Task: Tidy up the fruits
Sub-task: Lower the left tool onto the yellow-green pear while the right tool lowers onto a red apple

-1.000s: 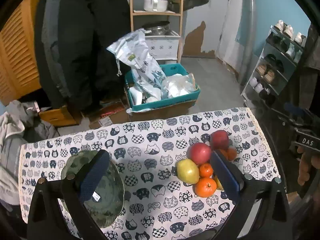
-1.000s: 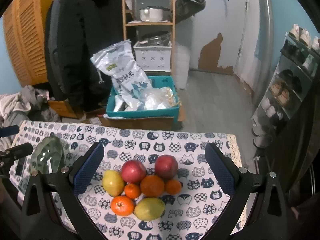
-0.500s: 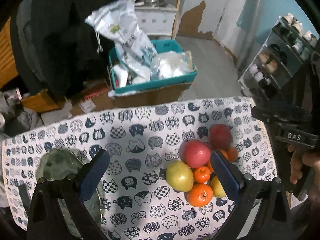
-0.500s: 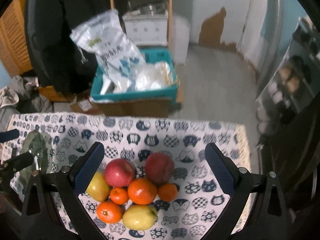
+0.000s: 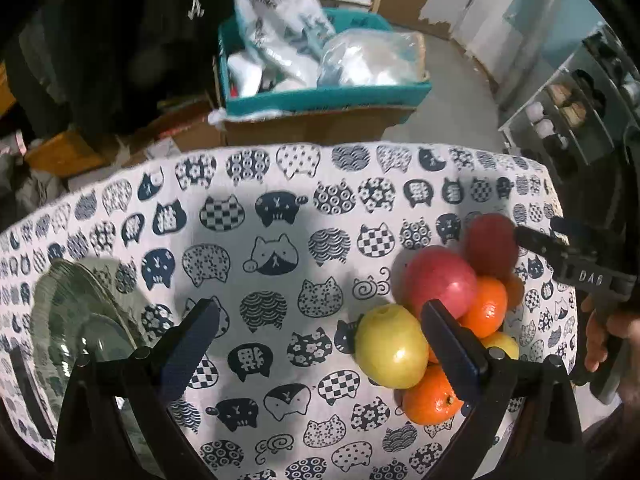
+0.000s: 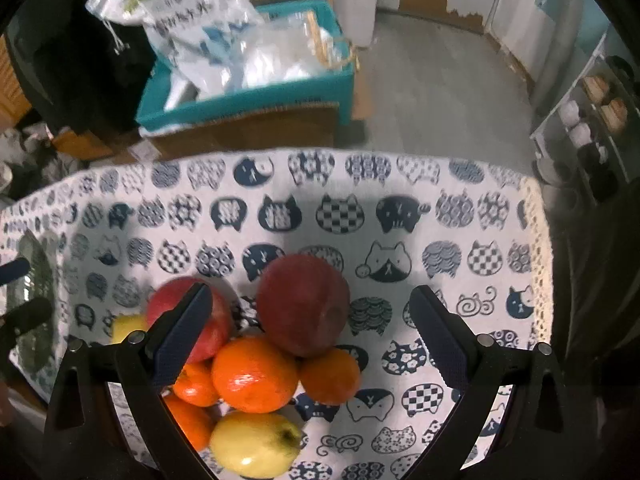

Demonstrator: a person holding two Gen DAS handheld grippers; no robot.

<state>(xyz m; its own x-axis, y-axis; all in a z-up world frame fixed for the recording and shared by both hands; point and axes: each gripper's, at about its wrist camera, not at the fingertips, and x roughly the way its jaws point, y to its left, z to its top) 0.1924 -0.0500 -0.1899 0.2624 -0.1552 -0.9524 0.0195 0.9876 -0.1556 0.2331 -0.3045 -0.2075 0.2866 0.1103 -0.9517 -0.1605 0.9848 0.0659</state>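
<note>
A pile of fruit lies on the cat-print tablecloth (image 5: 280, 208): a dark red apple (image 6: 303, 305), a lighter red apple (image 6: 192, 322), several oranges (image 6: 254, 374) and yellow-green fruits (image 6: 254, 444). My right gripper (image 6: 310, 338) is open and low over the pile, the dark red apple between its fingers. My left gripper (image 5: 316, 352) is open above bare cloth, its right finger in front of the yellow-green fruit (image 5: 390, 346) and red apple (image 5: 438, 282). A glass bowl (image 5: 76, 328) sits at the table's left end.
Beyond the table's far edge stands a teal box (image 5: 320, 96) stuffed with plastic bags on cardboard. A shoe rack (image 5: 580, 120) stands at the right. Dark coats (image 5: 100, 40) hang at the back left. A hand (image 5: 604, 336) grips the right tool.
Both grippers have dropped and moved forward toward the table. The right gripper now straddles the dark red apple; the fruit and bowl have not moved.
</note>
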